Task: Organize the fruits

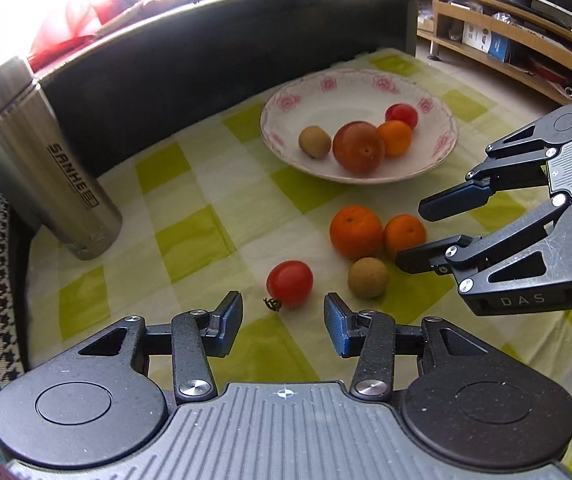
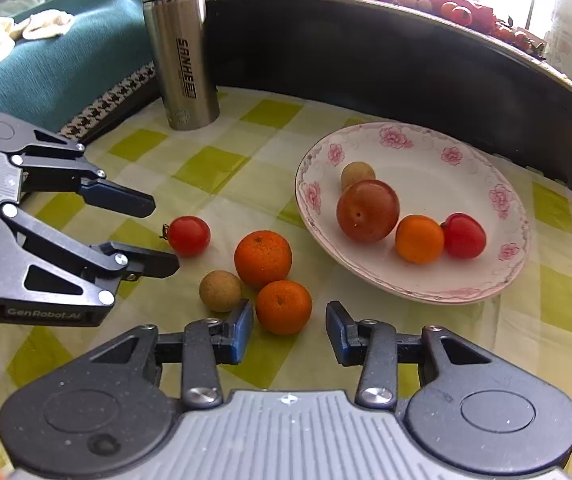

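Nearest, left gripper (image 1: 283,318) hovers low over the green-and-white checked tablecloth (image 1: 189,236), jaws spread, nothing between them. Cherry tomato (image 1: 290,282) sits just beyond its fingertips, dried stem beside it on the cloth. Right gripper (image 2: 289,330) also has jaws spread and empty; small orange (image 2: 283,307) lies right in front of the gap, not touched as far as I can tell. In the left wrist view the right gripper comes in from the right edge, body cut off by the frame, lower finger tip close to the small orange.

Loose cluster on the cloth: big orange (image 1: 356,232) touching the small orange, brown round fruit (image 1: 368,277) just near of both. Kind of fruit is hard to tell, maybe longan or kiwi.

Farther back, white bowl (image 1: 350,88) with pink flower rim holds four pieces: a brownish oval fruit (image 1: 314,142), a large red-brown plum-like fruit (image 1: 358,147), an orange-coloured fruit (image 1: 394,138), a red tomato (image 1: 401,115). They touch in a row; the tomato is partly hidden behind the orange one.

Far left, steel flask (image 1: 41,168) stands upright on the cloth, top blurred and cropped in the left wrist view. Dark curved wall (image 1: 213,60) runs behind the table. Beyond it are more red and orange fruit, overexposed by window glare, not countable. Wooden shelf (image 1: 506,40) at far right, contents unclear.
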Motion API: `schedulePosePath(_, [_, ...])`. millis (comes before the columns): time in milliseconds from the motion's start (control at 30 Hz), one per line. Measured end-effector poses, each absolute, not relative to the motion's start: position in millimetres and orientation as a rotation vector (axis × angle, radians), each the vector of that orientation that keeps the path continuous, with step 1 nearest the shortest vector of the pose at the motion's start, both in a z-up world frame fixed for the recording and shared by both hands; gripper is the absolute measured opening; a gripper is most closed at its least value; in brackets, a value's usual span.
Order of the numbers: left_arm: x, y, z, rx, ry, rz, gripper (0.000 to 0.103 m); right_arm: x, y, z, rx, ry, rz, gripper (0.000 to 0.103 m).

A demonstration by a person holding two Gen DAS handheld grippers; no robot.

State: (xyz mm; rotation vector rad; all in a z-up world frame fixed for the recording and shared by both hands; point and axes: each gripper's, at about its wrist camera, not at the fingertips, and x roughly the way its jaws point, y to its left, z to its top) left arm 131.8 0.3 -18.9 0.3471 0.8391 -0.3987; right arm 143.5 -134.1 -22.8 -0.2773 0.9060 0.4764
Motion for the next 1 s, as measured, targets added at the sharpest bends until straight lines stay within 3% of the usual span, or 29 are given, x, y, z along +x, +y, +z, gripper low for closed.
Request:
schedulePosePath(267, [145.4,-7.6,-28.9,0.343,0.825,-0.407,0.052,145.5,-133.2,-27.4,-0.276,0.897,0.469,0.043])
schedulePosePath(367, [144.4,-11.3,-30.4,0.349,0.818,-0.415,0.043,142.8,-132.0,-25.9,-0.282,0.892,0.475,0.036])
schedulePosePath(467, [141.9,-13.2,-30.6,0.353,0.819,-0.411,0.036,141.9,-131.8,-25.6,-0.284,0.9,0.467,0.035])
schedulePosePath(1000, [68.4,-26.7,-16.1,0.365,0.894,-0.468,0.036,67.1,-170.6,-7.1,-0.3,0.988,0.42,0.035])
